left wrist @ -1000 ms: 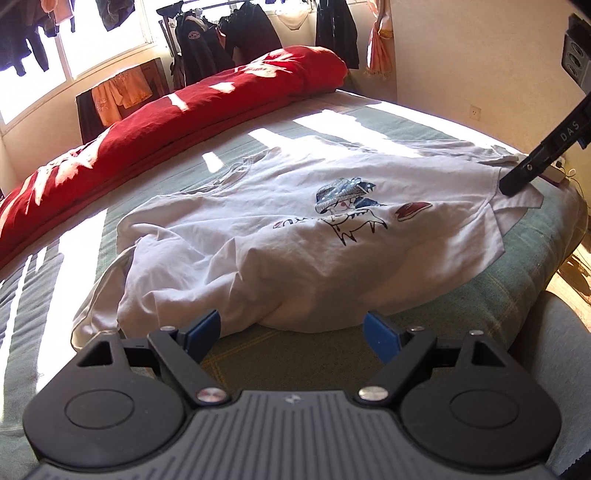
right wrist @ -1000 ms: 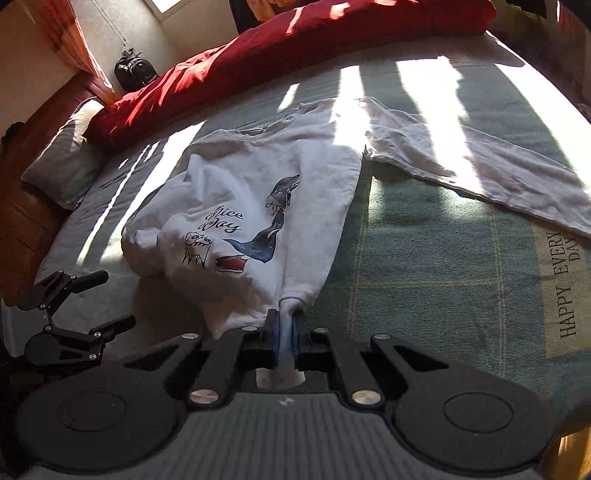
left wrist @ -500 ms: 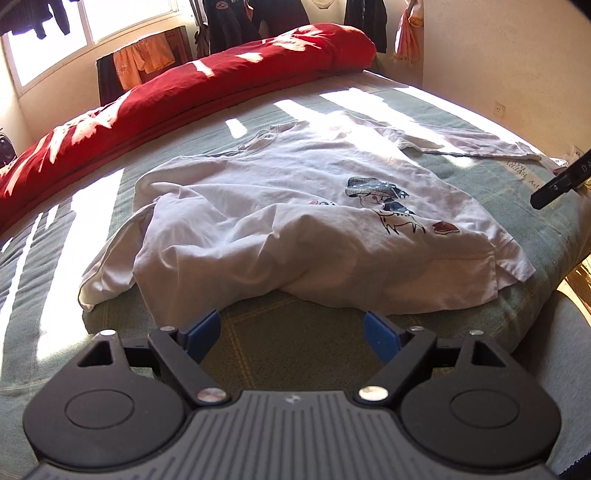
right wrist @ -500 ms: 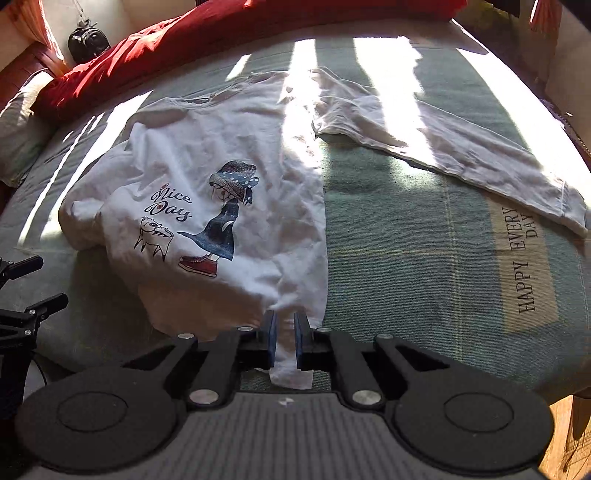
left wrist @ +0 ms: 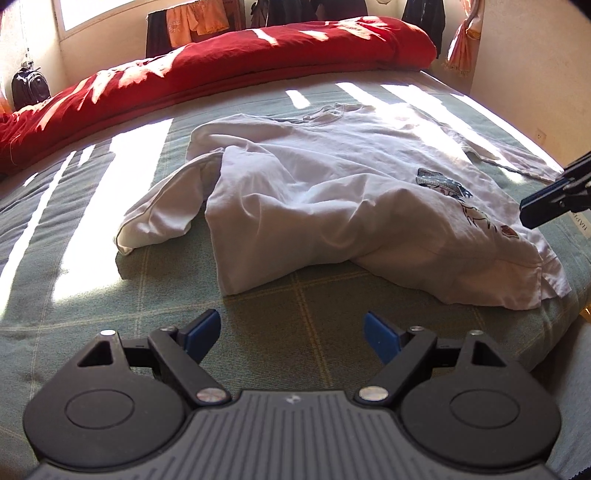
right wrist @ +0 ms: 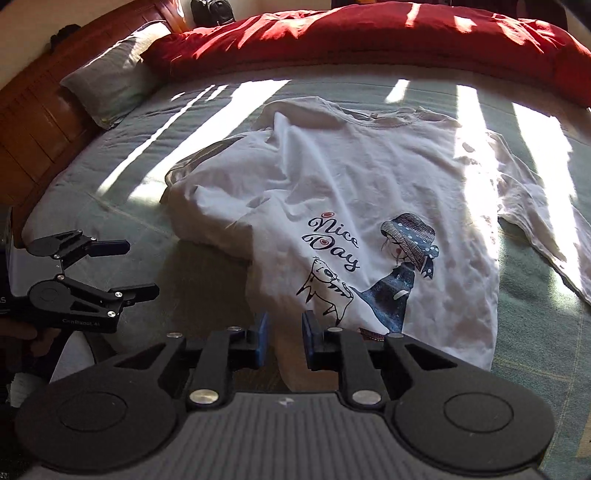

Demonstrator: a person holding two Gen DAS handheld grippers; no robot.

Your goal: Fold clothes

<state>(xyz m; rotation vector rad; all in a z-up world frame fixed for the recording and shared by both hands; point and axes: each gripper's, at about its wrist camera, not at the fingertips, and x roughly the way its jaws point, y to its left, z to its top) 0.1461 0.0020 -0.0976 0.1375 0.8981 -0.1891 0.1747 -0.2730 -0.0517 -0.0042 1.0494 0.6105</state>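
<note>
A white long-sleeved shirt [left wrist: 332, 206] with a "Nice Day" print [right wrist: 332, 243] lies rumpled on the green bedspread [left wrist: 110, 295], its left side bunched up. My left gripper [left wrist: 291, 332] hovers open over bare bedspread just short of the shirt's near left corner, and it also shows at the left of the right wrist view [right wrist: 129, 267]. My right gripper [right wrist: 285, 339] is at the shirt's hem, below the print. Its jaws are opening and the pads stand off the cloth, which lies loose under the gap. One of its fingers [left wrist: 546, 210] shows at the right edge.
A red duvet [right wrist: 369, 33] runs along the far side of the bed. A grey pillow [right wrist: 114, 74] leans on the wooden headboard [right wrist: 33, 122] at the left. Clothes [left wrist: 195, 18] hang by the window. The bed's edge [left wrist: 554, 332] drops off at the near right.
My right gripper was shut on the hem corner; its jaws have parted, it has slid left along the hem, and the hem now lies flat. The left gripper swung toward the shirt's left side.
</note>
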